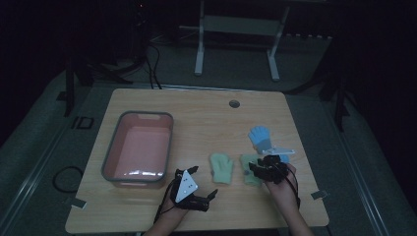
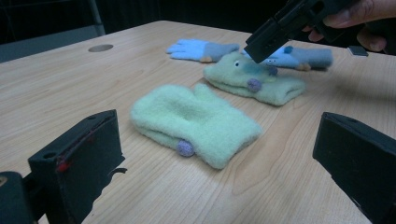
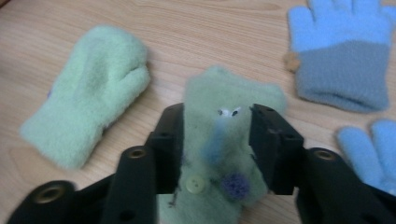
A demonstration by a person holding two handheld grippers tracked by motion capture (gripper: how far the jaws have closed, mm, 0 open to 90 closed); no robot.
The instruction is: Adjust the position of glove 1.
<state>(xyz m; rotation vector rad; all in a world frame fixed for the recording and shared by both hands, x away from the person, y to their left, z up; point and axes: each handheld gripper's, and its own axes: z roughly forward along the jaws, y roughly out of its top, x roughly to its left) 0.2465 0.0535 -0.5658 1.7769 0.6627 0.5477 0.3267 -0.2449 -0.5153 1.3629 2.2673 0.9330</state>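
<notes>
Green mitten w/ face (image 3: 229, 140) lies between right gripper (image 3: 217, 140) fingers, edges clear

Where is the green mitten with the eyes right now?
In the high view the eyed mitten lies on the table's right half, between the plain green mitten and the blue gloves, under the right gripper.

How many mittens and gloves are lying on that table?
4. One green mitten lies mid-table beside the bin; a second green mitten, with a face, sits between the right tongs; two blue gloves lie beyond it. Hands may hide more.
</notes>
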